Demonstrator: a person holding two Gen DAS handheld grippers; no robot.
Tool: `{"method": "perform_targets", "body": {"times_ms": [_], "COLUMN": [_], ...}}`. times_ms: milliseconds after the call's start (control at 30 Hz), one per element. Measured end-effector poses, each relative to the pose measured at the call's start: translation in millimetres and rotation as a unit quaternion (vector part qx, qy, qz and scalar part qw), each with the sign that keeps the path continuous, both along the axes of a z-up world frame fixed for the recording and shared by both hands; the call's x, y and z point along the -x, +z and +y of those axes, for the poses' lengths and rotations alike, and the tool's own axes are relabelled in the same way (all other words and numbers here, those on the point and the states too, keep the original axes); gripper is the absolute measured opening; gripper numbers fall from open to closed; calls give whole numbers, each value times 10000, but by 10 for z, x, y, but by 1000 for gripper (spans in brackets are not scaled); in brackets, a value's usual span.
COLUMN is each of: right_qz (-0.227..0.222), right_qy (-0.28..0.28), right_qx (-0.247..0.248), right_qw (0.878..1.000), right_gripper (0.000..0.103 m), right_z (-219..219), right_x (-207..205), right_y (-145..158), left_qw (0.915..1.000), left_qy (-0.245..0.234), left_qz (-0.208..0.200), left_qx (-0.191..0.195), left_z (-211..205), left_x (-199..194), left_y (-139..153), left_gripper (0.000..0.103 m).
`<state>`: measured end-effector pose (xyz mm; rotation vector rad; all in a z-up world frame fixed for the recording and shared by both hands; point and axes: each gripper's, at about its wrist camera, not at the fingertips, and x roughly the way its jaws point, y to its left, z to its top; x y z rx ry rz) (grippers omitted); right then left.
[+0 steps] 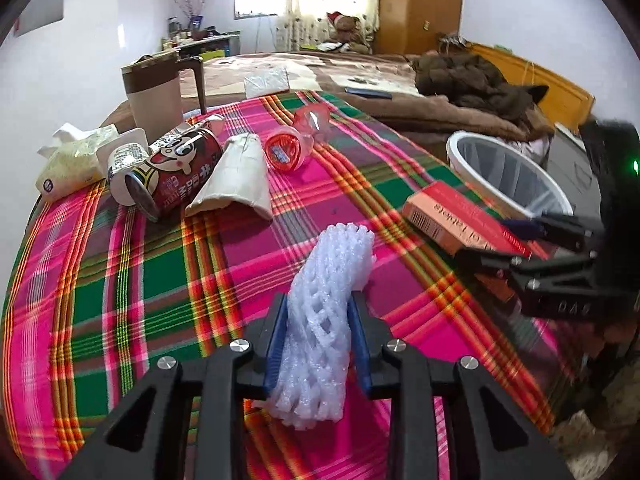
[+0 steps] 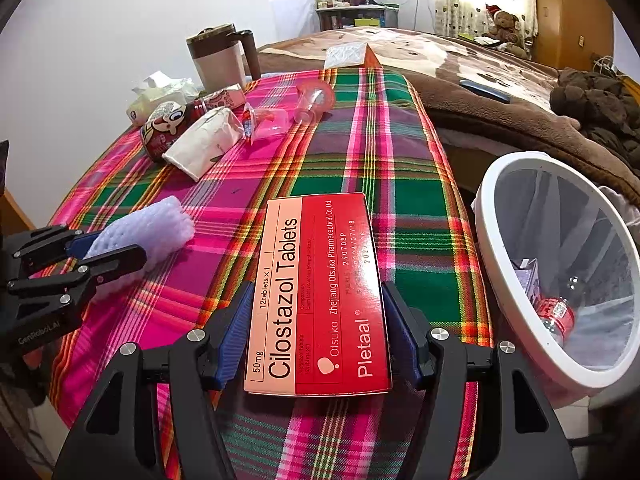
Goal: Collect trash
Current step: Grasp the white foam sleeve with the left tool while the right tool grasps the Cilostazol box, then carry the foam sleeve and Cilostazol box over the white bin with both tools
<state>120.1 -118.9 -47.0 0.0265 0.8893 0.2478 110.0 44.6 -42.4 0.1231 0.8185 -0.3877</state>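
Tilted steeply down over the plaid tablecloth [image 1: 168, 280], both grippers side by side. Just off the table's right edge, white trash bin [image 2: 516, 280]. Right gripper [image 2: 316, 344] astride the red tablet box [image 2: 320, 300], blue pads at its long edges, apparently touching. Left gripper [image 1: 318, 344] clenched on white foam fruit net [image 1: 320, 320], squeezed narrow.

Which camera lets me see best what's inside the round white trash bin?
The right wrist view. There the round white trash bin tips its mouth toward the camera, showing a red-labelled clear bottle lying inside. The left wrist view catches only the bin's rim and far wall, partly behind the right gripper; its contents stay hidden.
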Motion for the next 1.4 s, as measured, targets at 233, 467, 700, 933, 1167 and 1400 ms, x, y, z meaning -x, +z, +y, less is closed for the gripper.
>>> {"method": "perform_targets", "body": {"times_ms": [233,467,700,933,1167,1400], "right_qz": [-74,-221,-395,-574,-726,-751], "right_qy": [-53,-171,-405,-740,-1110,-1467], "right_qx": [-96,-169,-208,-195,-122,0], "right_qw": [9999,9995,9982,9954,9911,9863], "right_gripper": [63,63,63,63,63,63], "right_z": [-53,-196,-418,-736,-1073,-1361], "right_x": [-13,-18,9,20,60,66], "right_y": [27,136,270,407,513,538], "left_qw": [9996,9989,9981,9973,9966,9953], "left_qy": [214,339,262,74,-218,-511], "left_qz": [-3,-83,-238,-434,-517,-554], "left_qx": [176,327,509,581,608,606], "left_z": [-73,-117,-298,-629,-1025,-1420], "left_x": [-63,-121,-186,-269,-328,-374], "left_y": [32,118,265,445,542,599], "left_gripper": [30,30,30,31,31,31]}}
